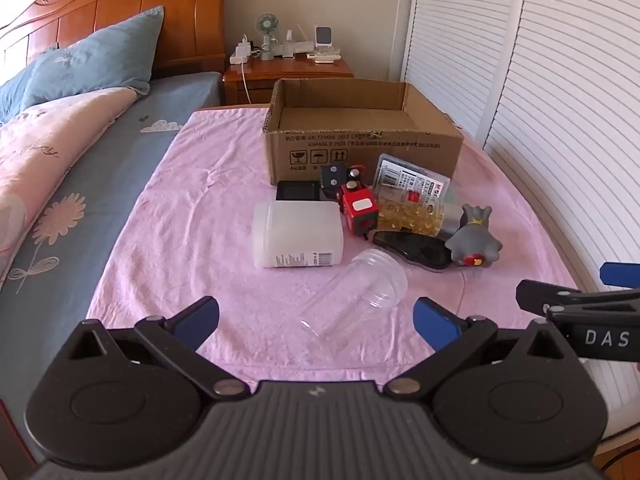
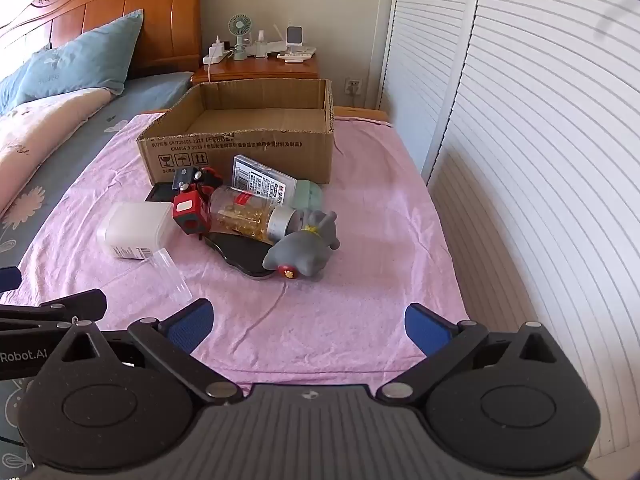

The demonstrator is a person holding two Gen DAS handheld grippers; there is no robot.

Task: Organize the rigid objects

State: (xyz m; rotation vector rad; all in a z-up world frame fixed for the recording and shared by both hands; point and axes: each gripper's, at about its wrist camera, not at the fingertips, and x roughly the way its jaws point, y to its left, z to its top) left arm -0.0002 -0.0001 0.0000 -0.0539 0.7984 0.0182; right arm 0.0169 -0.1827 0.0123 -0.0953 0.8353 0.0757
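Both your left hand-held gripper (image 1: 316, 322) and right hand-held gripper (image 2: 308, 326) gape empty. The clear jar (image 1: 352, 292) lies nearest, the pile just before the cardboard box (image 1: 360, 136); a hasty pinch likely rolls it.

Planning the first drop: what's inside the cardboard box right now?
The cardboard box is open-topped; the inner walls and the far strip of floor that show are bare brown cardboard. The near wall hides the front of the floor, so anything low there can't be seen.

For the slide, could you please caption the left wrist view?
Open left gripper above a clear jar, cluttered objects before an empty cardboard box.
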